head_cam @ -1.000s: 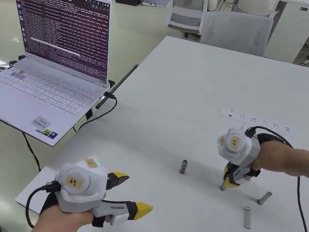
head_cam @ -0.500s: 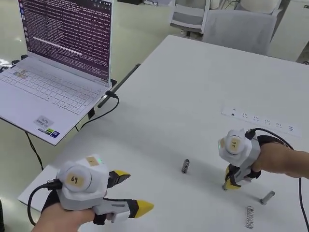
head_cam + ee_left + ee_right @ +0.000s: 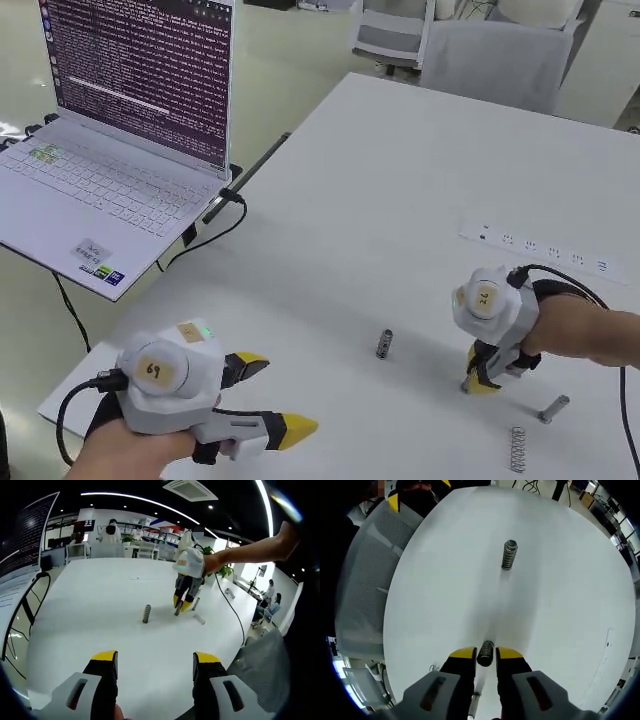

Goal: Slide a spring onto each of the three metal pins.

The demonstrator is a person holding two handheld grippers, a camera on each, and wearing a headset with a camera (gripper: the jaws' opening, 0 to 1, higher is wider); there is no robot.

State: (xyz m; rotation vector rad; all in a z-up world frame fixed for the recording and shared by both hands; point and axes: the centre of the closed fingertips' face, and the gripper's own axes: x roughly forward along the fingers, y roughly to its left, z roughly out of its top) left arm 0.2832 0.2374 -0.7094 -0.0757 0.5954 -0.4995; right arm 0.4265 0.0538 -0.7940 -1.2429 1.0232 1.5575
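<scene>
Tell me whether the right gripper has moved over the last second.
No. The right gripper, shut on a spring, keeps its offset from the upright spring; only the camera shifted.

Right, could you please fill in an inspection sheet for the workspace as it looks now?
Surface: white table, no spills seen.
Job's things: one upright spring, apparently on a pin; a bare pin and a loose spring lying near the right tool.
Clutter: power strip on the table; laptop beside its left edge.
Grippers: left tool open, holding nothing; right tool shut on a spring, tips at the table.
Cables: black lead by the laptop; a cable on each tool.
Surroundings: grey chair behind the table; people in the background.
</scene>
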